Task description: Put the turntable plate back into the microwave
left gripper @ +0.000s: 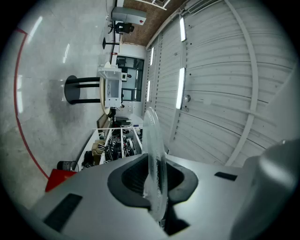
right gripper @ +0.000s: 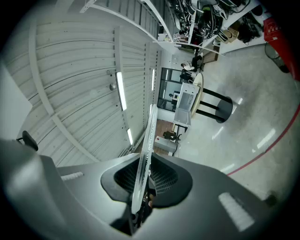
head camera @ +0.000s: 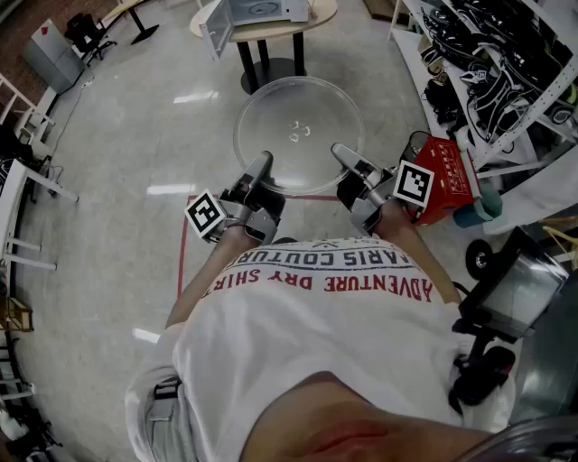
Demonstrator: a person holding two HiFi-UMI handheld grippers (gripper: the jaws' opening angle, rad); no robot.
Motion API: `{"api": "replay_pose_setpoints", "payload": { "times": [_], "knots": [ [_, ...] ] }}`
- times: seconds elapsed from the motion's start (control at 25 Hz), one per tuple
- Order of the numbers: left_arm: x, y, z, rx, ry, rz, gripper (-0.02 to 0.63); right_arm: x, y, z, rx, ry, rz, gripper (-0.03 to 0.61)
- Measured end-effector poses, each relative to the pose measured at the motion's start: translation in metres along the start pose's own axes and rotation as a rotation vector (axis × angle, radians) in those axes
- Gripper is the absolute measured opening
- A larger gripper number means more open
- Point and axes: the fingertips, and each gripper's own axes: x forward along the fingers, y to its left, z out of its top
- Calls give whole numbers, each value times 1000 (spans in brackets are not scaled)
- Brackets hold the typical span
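Note:
The clear glass turntable plate (head camera: 298,131) hangs level in front of me, above the floor. My left gripper (head camera: 262,167) is shut on its near left rim and my right gripper (head camera: 343,158) is shut on its near right rim. In the left gripper view the plate (left gripper: 152,150) shows edge-on, pinched between the dark pads of the gripper (left gripper: 152,185). The right gripper view gives the same picture: the plate's edge (right gripper: 147,140) runs through the gripper (right gripper: 143,185). The white microwave (head camera: 257,13) stands far ahead on a round table (head camera: 316,23), door swung open; it also shows as microwave (left gripper: 110,86) and microwave (right gripper: 185,103).
The table rests on a black pedestal (head camera: 266,68). A red cart (head camera: 447,176) stands close on my right, and behind it are white shelves (head camera: 492,63) with cables and gear. Red tape (head camera: 183,244) marks the floor by my feet. Chairs and racks line the left side.

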Motion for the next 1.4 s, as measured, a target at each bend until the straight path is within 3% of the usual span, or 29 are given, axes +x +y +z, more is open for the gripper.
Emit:
{"api": "replay_pose_setpoints", "payload": {
  "times": [0.52,0.92,1.4],
  "knots": [
    [-12,-4,-15,-7,-9,0,29,-14,6,-10,-6,1,2,28],
    [-21,-2,-17,-6,-48,12,31,-22,4,-17,47,8,20,28],
    [7,50,16,-42,-63,63,31,6,-55,6,132,0,-30,28]
  ]
}}
